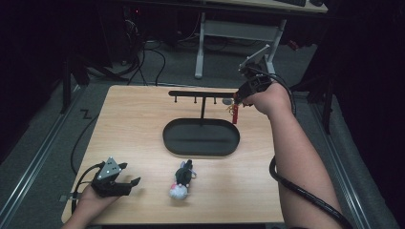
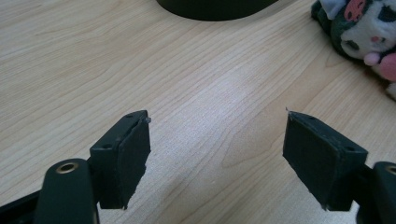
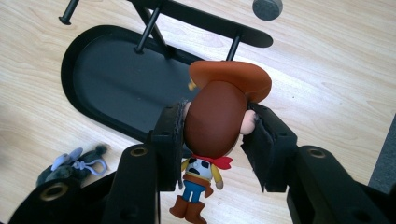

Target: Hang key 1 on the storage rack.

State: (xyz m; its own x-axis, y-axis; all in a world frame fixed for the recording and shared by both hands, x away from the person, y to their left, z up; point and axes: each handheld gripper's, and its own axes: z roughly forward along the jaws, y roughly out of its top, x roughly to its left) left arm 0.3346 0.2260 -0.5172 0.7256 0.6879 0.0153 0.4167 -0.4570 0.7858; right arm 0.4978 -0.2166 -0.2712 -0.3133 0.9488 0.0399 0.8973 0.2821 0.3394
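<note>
A cowboy figure (image 3: 215,126) with a brown hat, red scarf and blue trousers hangs between the pads of my right gripper (image 3: 215,128), which is shut on its head. In the high view that gripper (image 1: 237,101) holds the figure (image 1: 235,113) in the air by the right end of the black hook rack (image 1: 203,95). The rack stands on a black oval tray (image 1: 201,137). My left gripper (image 1: 128,177) rests open near the table's front left corner, its pads (image 2: 128,158) wide apart over bare wood. A grey and black plush toy (image 1: 181,182) lies in front of the tray.
The wooden table (image 1: 138,119) has free room on its left half. A small grey disc (image 3: 267,8) lies on the wood beyond the rack's right end. A white desk frame (image 1: 200,43) and cables stand on the floor behind the table.
</note>
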